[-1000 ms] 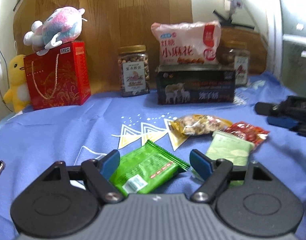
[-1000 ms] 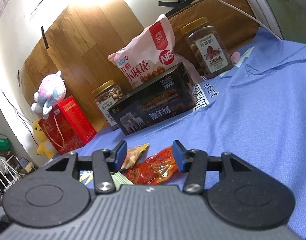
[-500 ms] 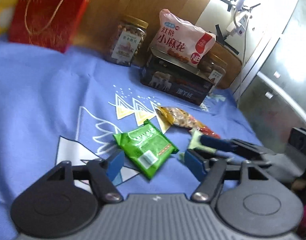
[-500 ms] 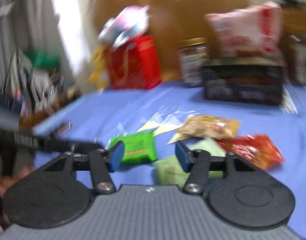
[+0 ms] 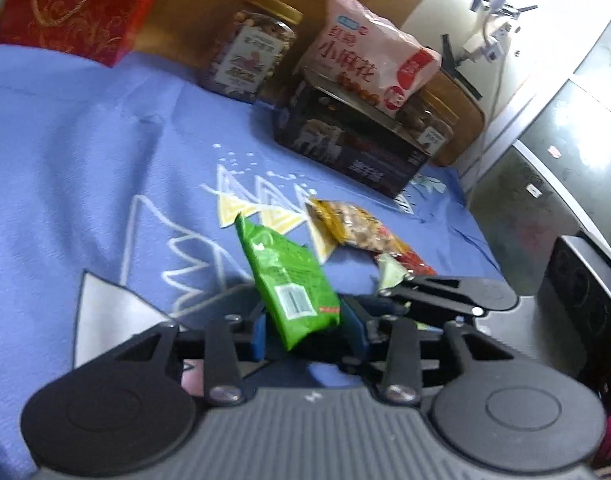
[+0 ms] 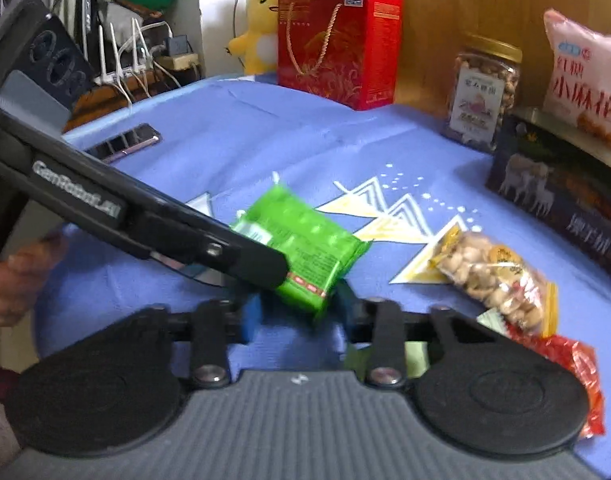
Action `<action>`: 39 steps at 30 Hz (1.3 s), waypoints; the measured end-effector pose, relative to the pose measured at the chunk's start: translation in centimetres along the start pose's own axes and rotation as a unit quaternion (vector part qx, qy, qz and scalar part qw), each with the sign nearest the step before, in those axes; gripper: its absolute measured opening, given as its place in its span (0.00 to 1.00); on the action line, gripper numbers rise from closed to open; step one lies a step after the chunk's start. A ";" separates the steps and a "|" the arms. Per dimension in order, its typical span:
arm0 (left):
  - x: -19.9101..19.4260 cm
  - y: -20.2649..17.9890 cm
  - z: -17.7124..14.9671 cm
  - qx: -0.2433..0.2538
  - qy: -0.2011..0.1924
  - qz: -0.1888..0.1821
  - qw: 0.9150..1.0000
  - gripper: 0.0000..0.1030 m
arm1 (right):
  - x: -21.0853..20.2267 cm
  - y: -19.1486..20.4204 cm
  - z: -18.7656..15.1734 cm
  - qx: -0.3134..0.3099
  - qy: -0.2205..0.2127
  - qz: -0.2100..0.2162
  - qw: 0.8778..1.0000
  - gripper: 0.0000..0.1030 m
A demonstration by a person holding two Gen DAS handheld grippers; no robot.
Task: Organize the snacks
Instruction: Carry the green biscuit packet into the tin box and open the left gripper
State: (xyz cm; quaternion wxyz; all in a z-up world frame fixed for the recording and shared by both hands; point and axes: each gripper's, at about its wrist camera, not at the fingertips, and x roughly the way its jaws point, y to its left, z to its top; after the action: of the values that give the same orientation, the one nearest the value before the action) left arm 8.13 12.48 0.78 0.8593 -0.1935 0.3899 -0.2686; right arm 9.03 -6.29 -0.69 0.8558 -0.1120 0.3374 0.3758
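The left gripper point(image 5: 305, 334) is reaching low over the blue surface point(image 5: 85, 152), its fingers closing on the green snack packet point(image 5: 291, 280), lifting it tilted. The right gripper point(image 6: 295, 314) is hovering just beside, fingers parted around the packet's corner.

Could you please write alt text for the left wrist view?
The left hand-held gripper pinches a green snack packet above a blue cloth. Behind lie a peanut bag, a nut jar and a pink bag atop a dark box.
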 end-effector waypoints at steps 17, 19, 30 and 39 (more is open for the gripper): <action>5.1 -7.9 10.0 0.146 -0.036 -0.026 0.988 0.31 | -3.7 -7.1 3.5 0.057 -0.135 -0.099 0.984 0.31; 7.1 -8.5 12.7 0.158 -0.045 -0.025 0.986 0.31 | -3.7 -9.3 4.9 0.062 -0.150 -0.112 0.980 0.31; 17.0 -8.2 19.7 0.170 -0.075 0.096 0.978 0.52 | 1.3 -18.6 8.5 0.096 -0.141 -0.196 0.966 0.39; 11.4 -5.9 16.3 0.141 -0.083 0.082 0.983 0.53 | -3.4 -17.7 4.4 0.164 -0.168 -0.173 0.957 0.39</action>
State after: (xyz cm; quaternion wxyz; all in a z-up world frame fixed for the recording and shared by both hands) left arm 25.17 2.94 7.65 0.9264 -0.0595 0.2899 -0.2329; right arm 22.27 -18.55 3.77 0.9586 0.0385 0.2212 0.1751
